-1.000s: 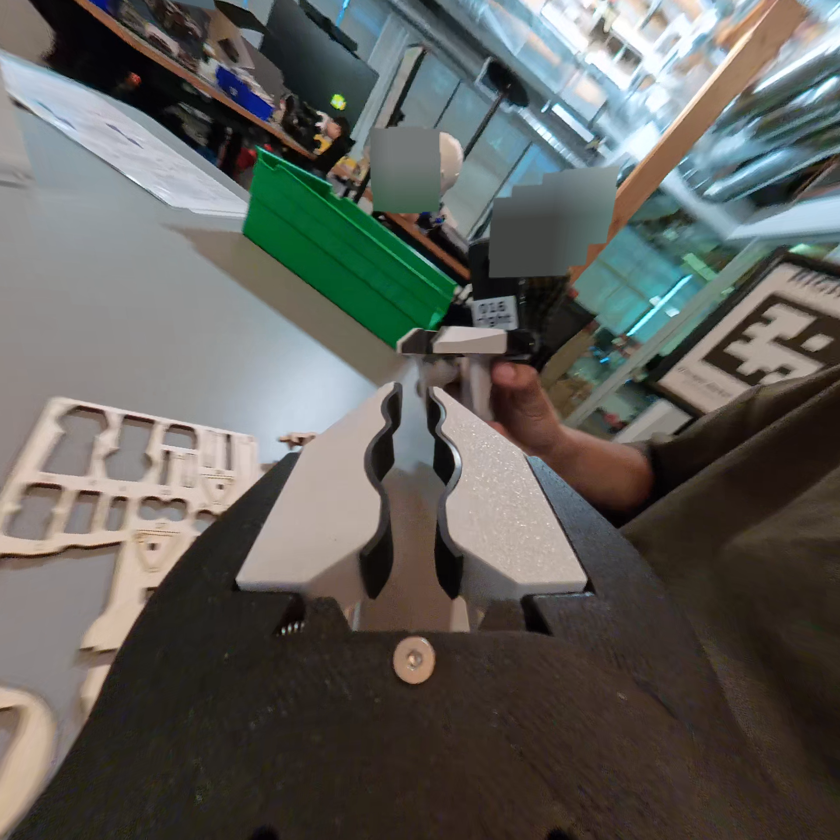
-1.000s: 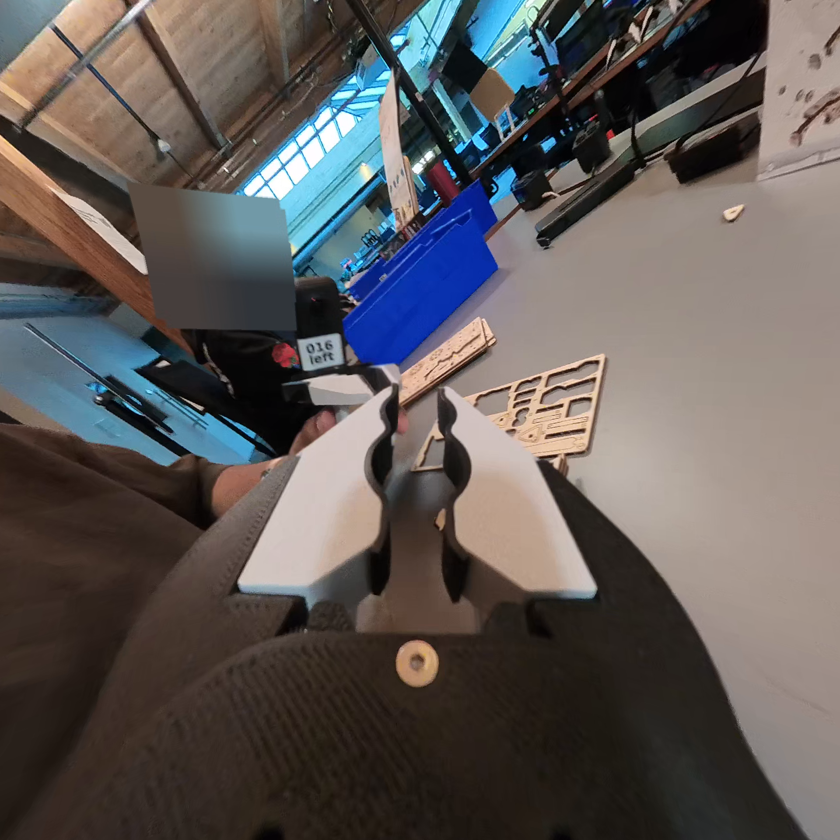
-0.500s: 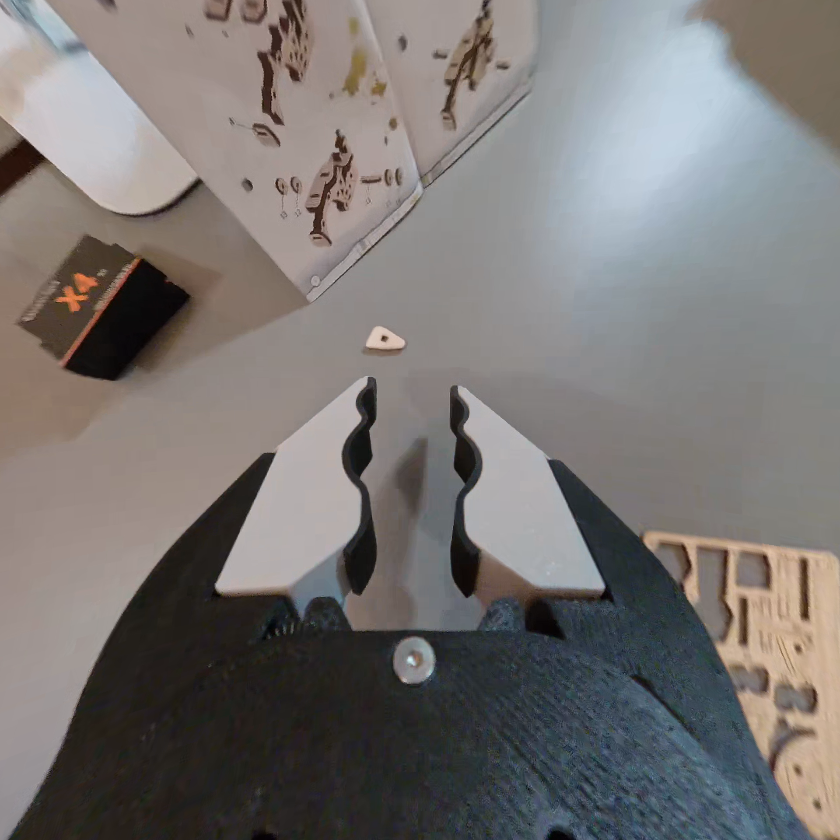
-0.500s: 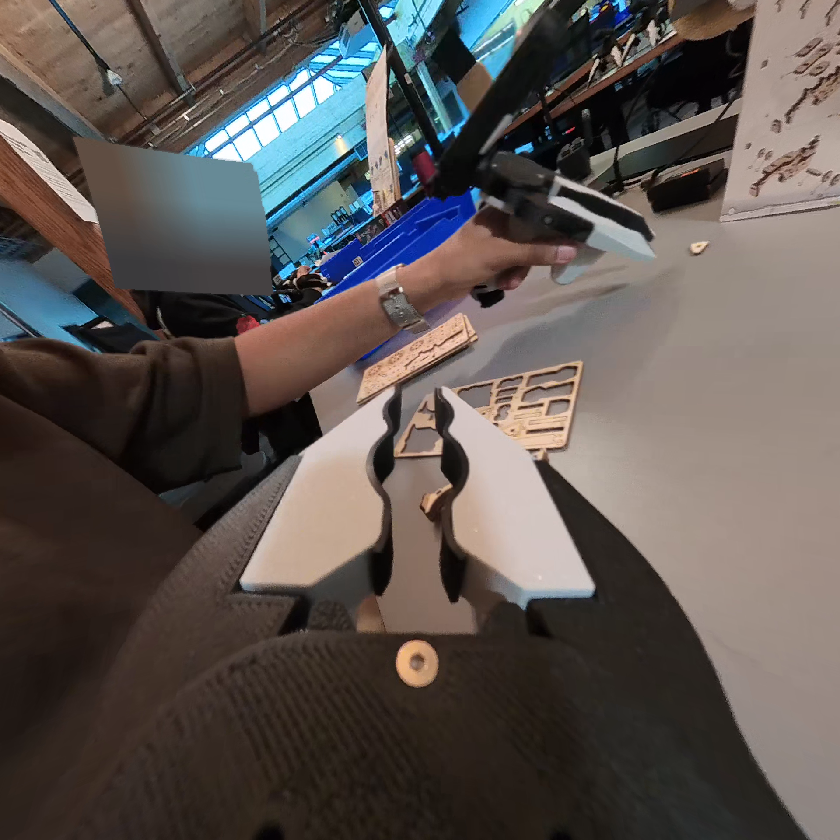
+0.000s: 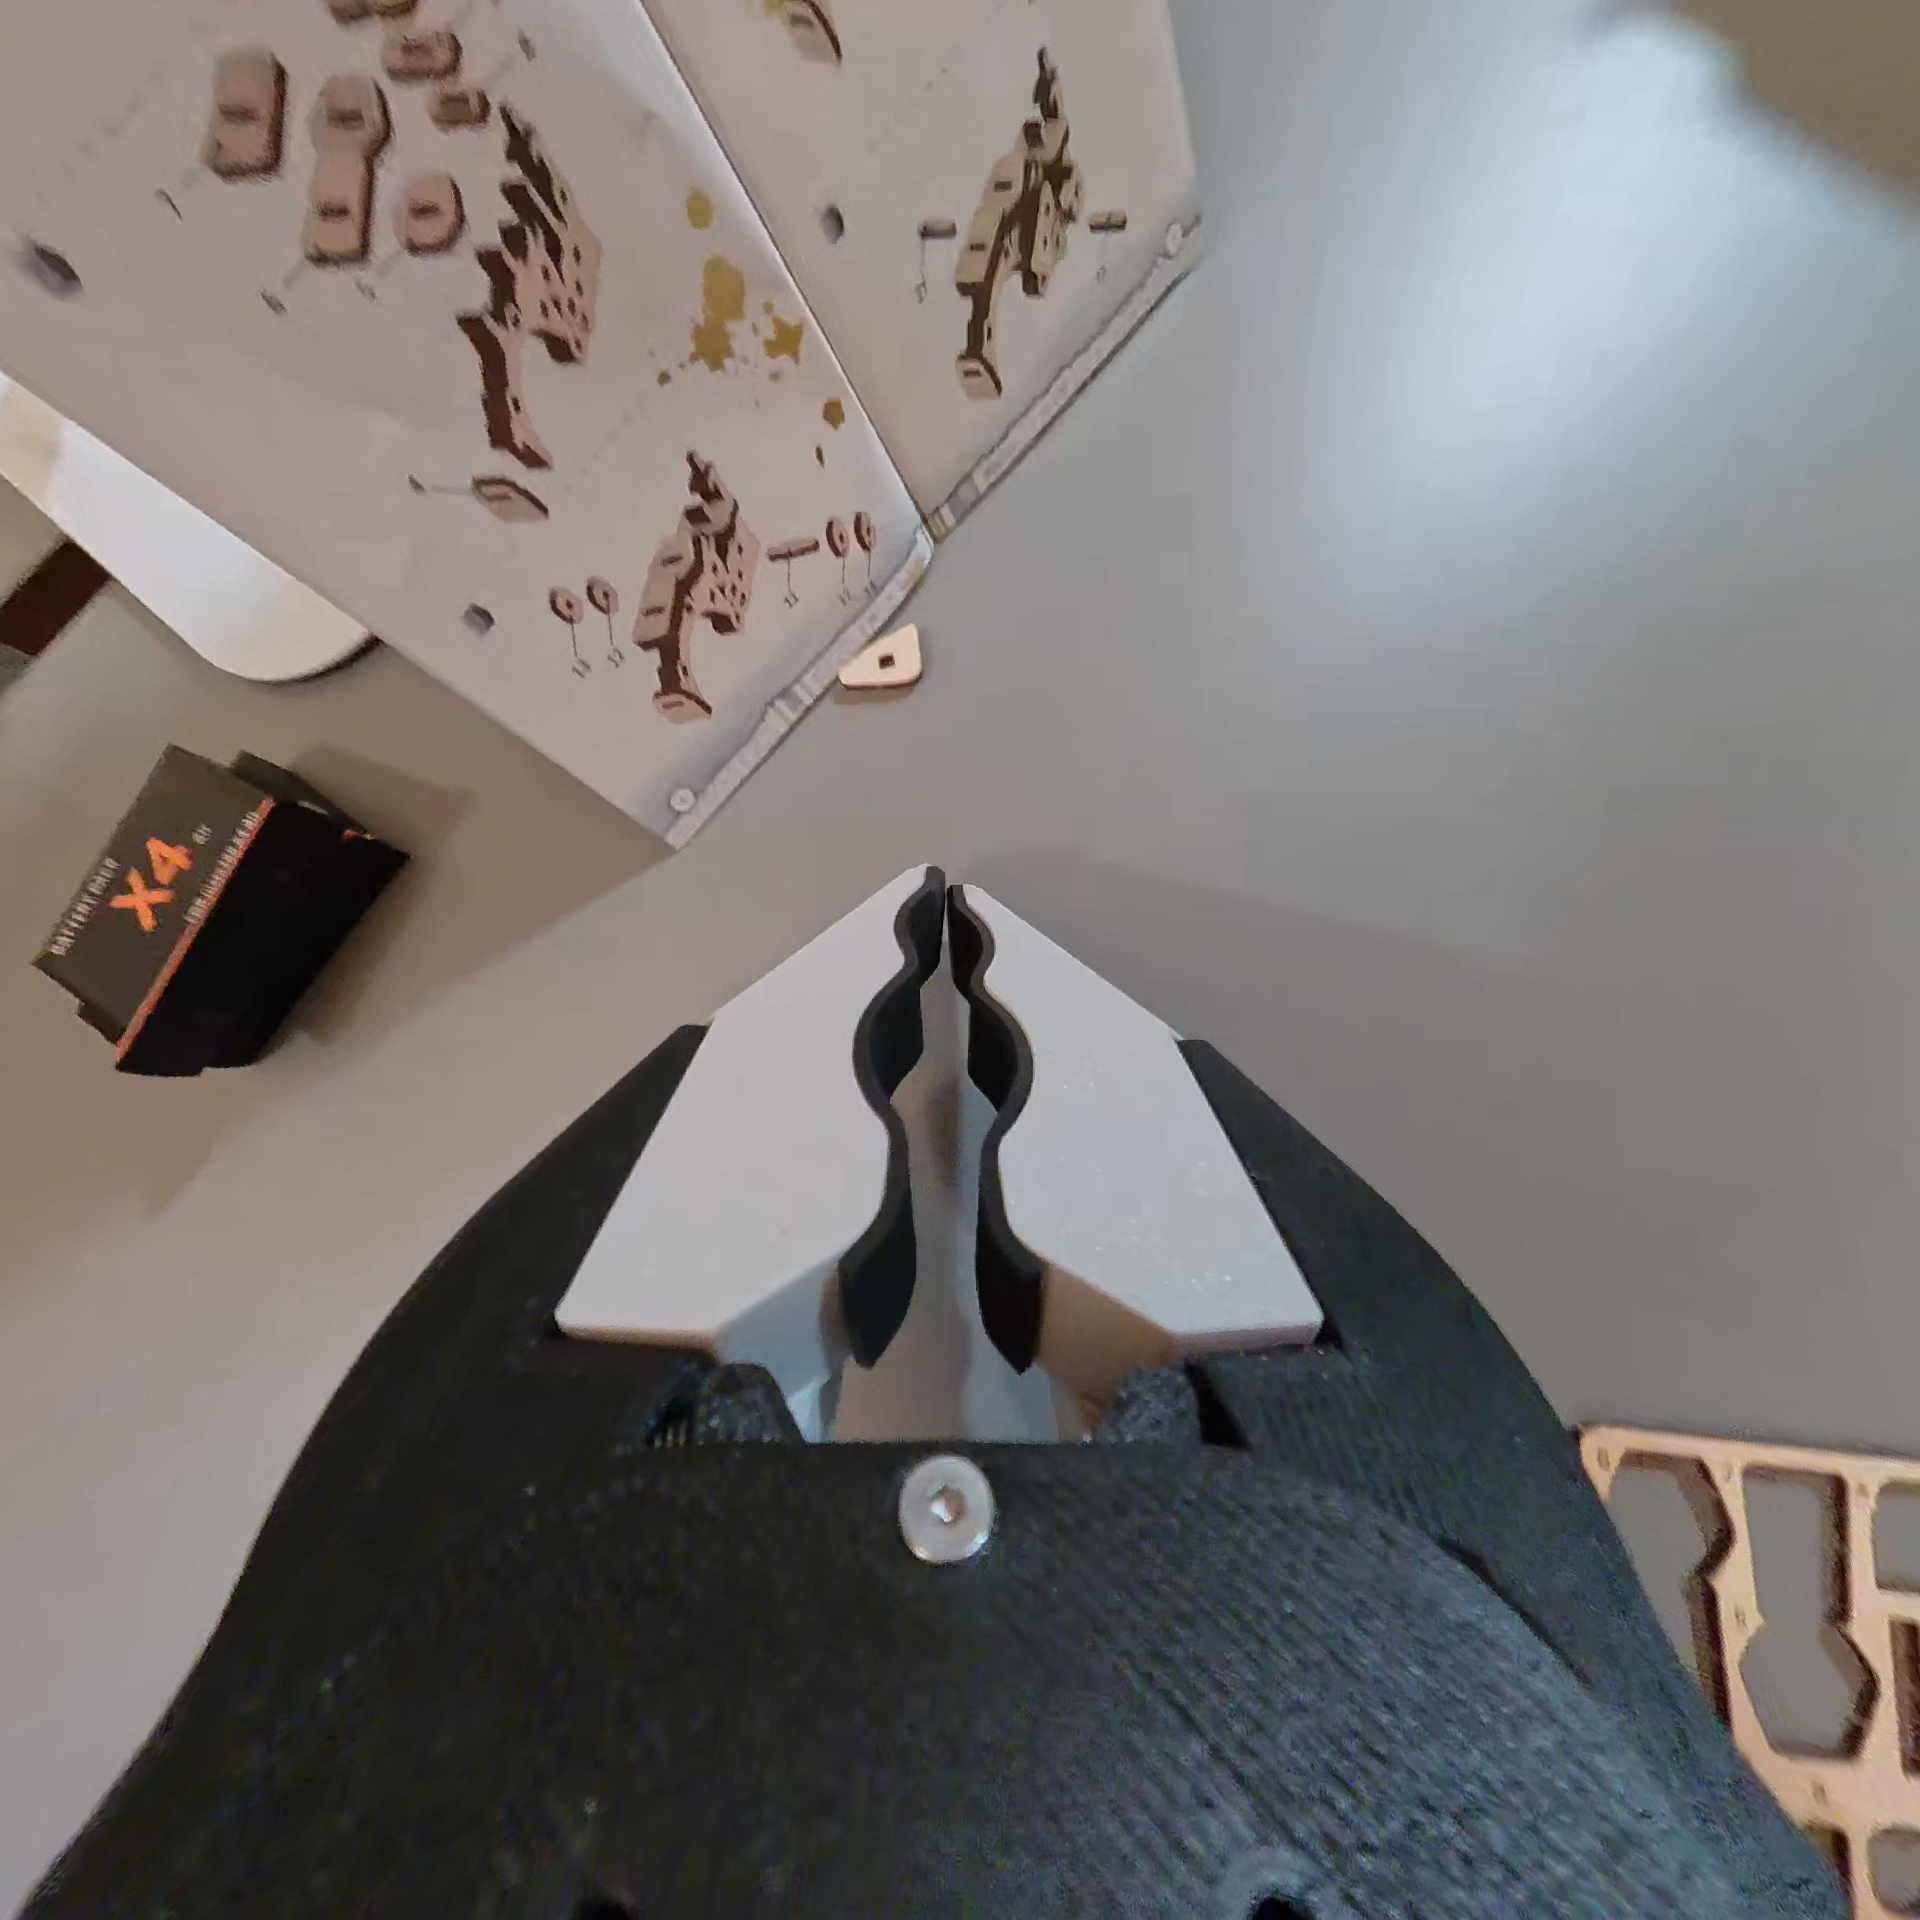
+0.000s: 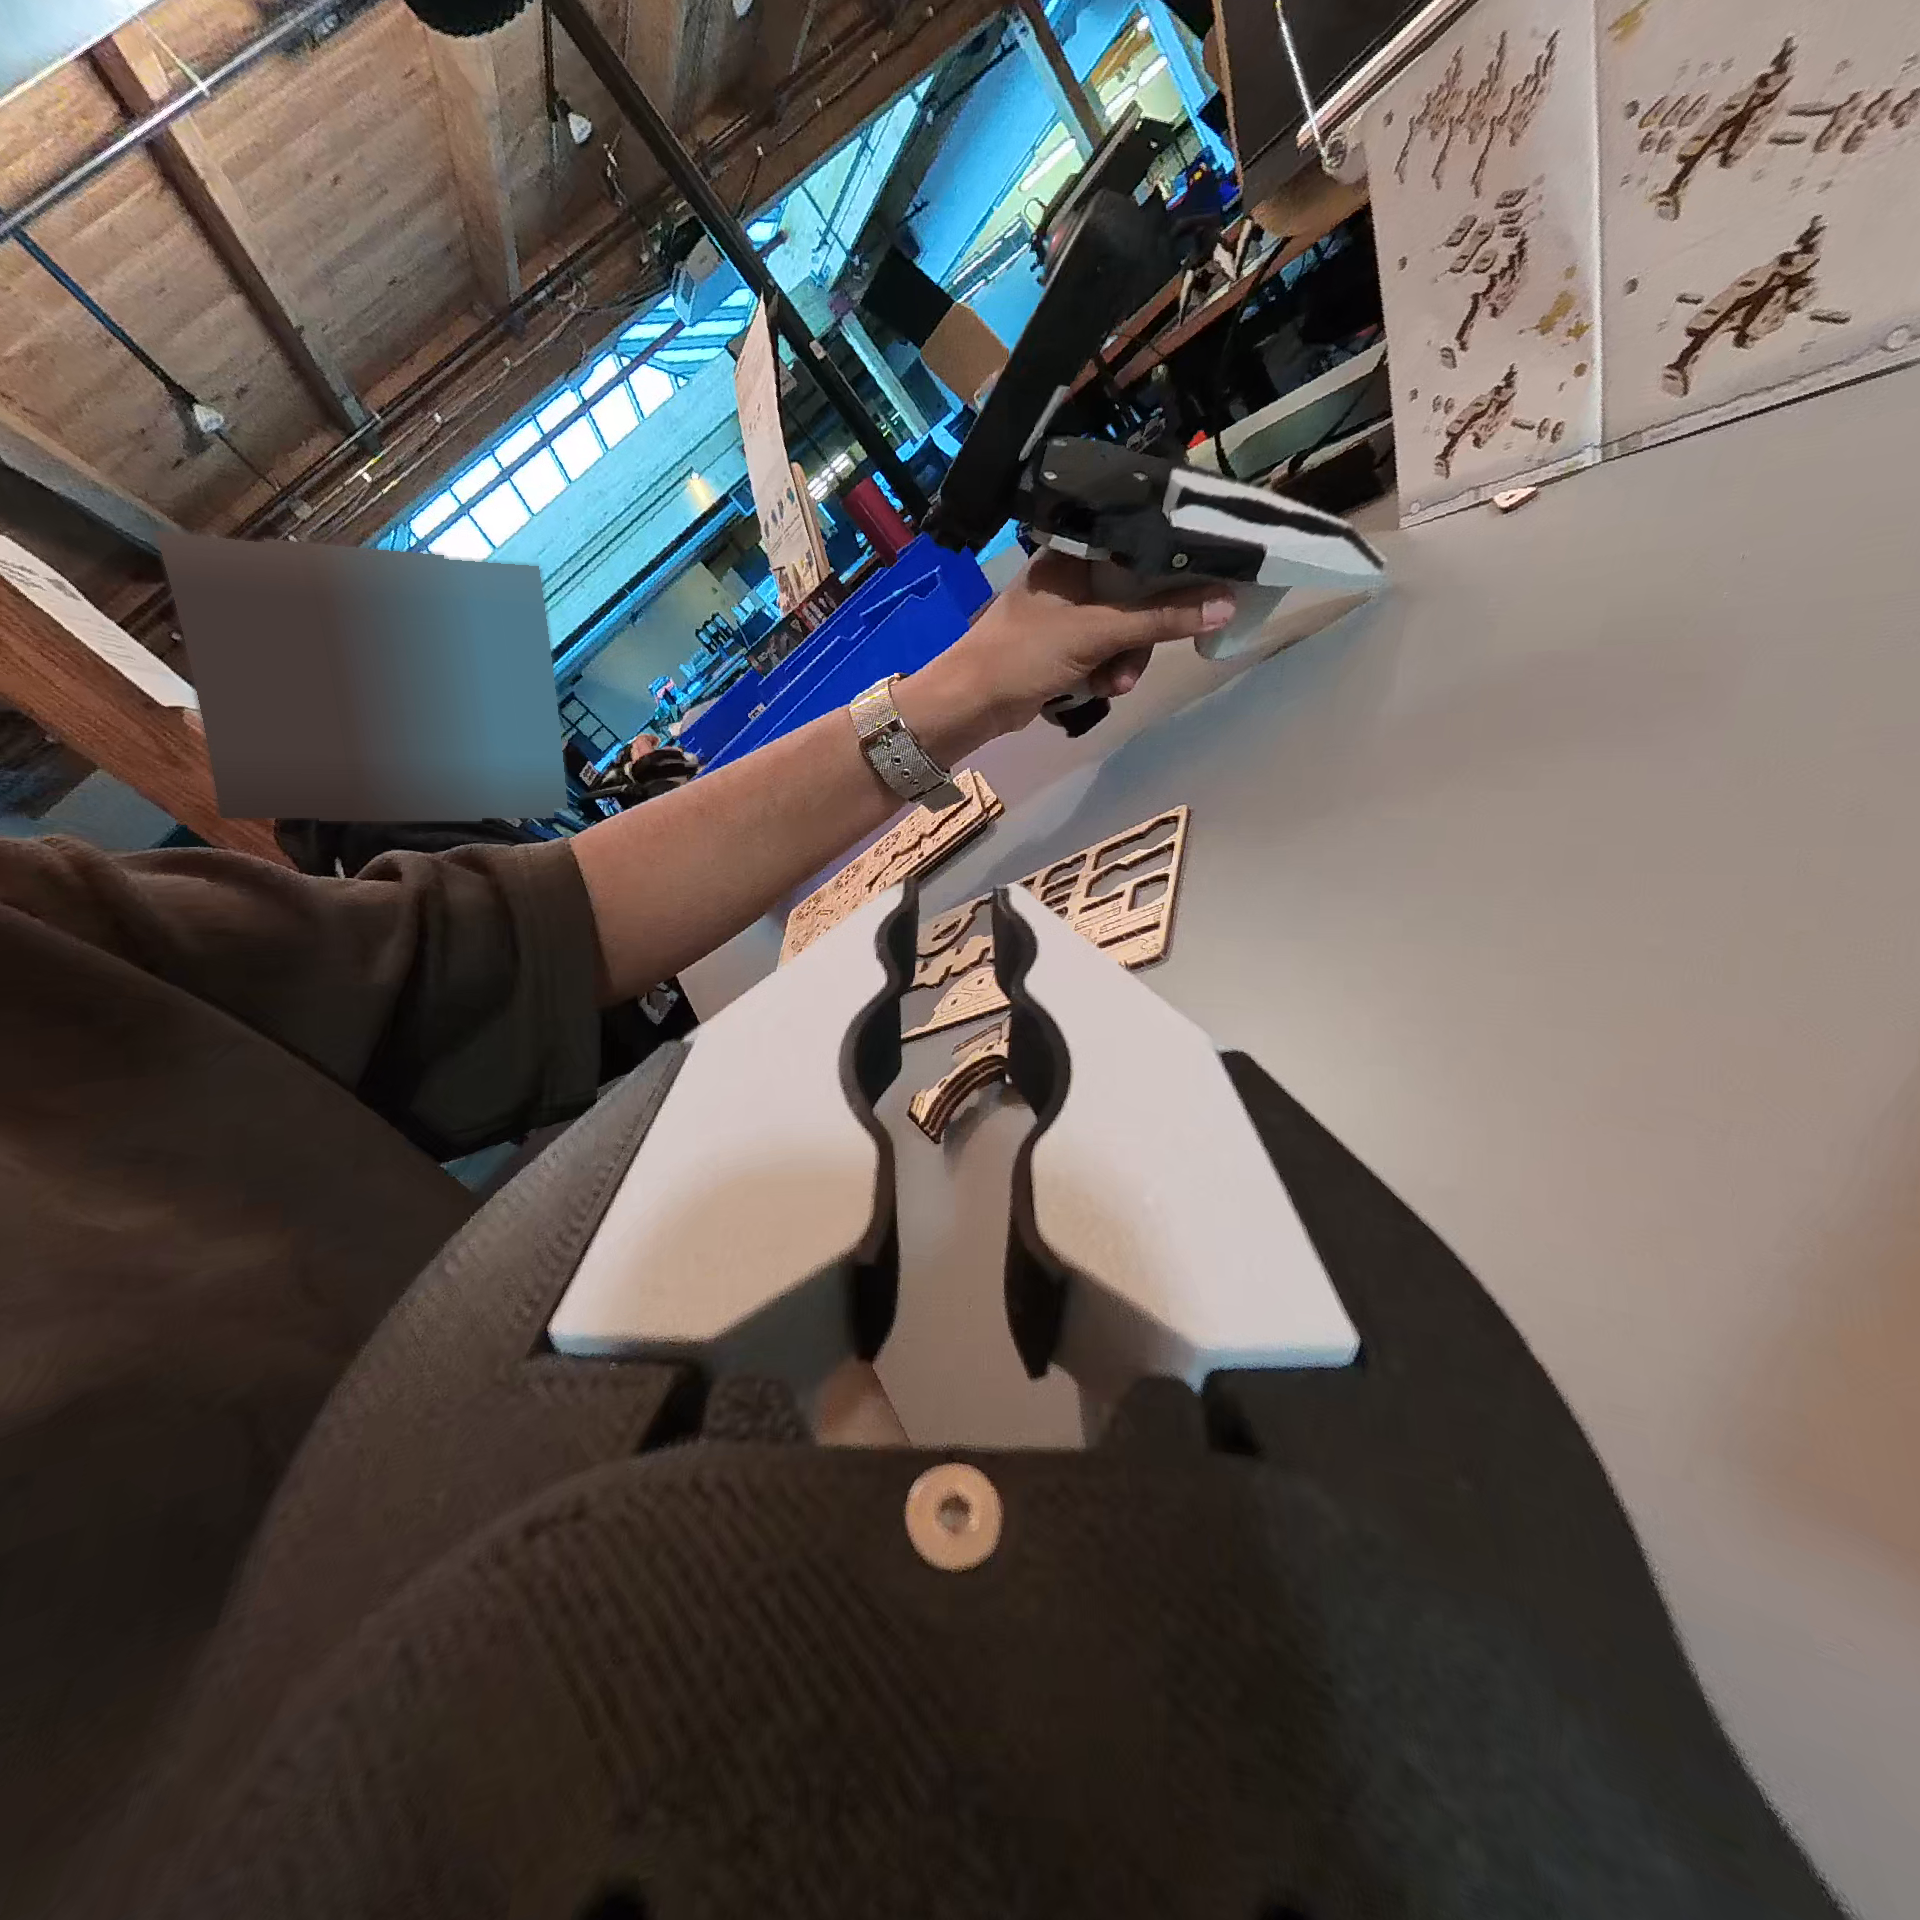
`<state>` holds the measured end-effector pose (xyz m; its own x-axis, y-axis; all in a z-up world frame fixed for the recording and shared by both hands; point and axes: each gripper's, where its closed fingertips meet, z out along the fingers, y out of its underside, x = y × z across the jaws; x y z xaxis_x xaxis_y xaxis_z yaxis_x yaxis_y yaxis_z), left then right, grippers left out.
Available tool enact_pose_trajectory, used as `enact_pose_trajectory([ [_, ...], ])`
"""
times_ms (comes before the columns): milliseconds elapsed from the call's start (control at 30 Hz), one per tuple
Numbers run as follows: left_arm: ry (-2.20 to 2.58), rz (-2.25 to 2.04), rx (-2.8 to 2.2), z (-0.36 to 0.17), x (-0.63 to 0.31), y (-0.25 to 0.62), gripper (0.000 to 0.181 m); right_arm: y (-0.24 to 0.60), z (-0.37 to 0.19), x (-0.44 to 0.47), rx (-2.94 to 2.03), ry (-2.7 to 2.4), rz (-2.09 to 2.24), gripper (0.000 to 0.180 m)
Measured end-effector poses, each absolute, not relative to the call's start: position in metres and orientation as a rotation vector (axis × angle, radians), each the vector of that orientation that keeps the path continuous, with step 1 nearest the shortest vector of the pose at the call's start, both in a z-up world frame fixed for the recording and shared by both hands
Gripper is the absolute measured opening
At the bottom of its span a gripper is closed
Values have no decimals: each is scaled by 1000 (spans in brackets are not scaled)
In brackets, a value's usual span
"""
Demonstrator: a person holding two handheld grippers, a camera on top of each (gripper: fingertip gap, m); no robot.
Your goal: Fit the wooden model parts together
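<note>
Beyond left gripper [image 5: 940, 883]: instruction board [image 5: 582, 395], wooden piece [image 5: 883, 661], black box [image 5: 208, 914]

Bare table [image 5: 1455, 727] ahead; instruction board [image 5: 623, 364] blocks beyond.

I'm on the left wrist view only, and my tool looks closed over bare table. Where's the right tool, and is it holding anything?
Observer: The right tool is low over the grey table, close to the person's body. A small curved wooden piece shows in the gap between its fingers. I can't tell if it is gripped.
Operator: Any more wood near it?
Observer: A stack of wooden sheets lies beside the punched sheet, below the person's wrist.
Operator: How low is my tool?
Observer: The left tool has its tip almost on the table, short of the small triangular piece.
</note>
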<state>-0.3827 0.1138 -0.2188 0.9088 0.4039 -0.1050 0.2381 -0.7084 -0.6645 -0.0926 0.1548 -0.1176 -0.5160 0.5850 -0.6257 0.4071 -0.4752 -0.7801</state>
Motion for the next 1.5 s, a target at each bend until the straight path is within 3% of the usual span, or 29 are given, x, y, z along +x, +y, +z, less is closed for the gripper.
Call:
enact_pose_trajectory([
  [100,-457,376,-2354,-212,-392,124,14,155,-117,-90,-1476,-1528,2140,12],
  [333,-436,297,-2333,-219,-405,156,25,145,-119,-88,-1462,-1573,2143,12],
  [400,-436,282,-2346,-224,-406,158,27,145,-119,-88,-1467,-1570,2149,12],
  [500,-432,196,-2348,-224,-394,160,10,147,-119,-89,-1483,-1553,2169,12],
  [600,-349,10,-2370,-222,-359,162,7,149,-119,-90,-1503,-1529,2195,12],
  [1067,-130,26,-2418,-226,-357,163,30,149,-121,-91,-1546,-1503,2248,12],
  [1167,-190,-6,-2415,-226,-360,162,28,150,-121,-91,-1551,-1498,2257,12],
  [1367,-136,-65,-2401,-226,-340,156,5,147,-121,-90,-1559,-1498,2280,12],
  [1500,-102,-92,-2373,-223,-324,153,3,147,-120,-89,-1555,-1501,2275,12],
])
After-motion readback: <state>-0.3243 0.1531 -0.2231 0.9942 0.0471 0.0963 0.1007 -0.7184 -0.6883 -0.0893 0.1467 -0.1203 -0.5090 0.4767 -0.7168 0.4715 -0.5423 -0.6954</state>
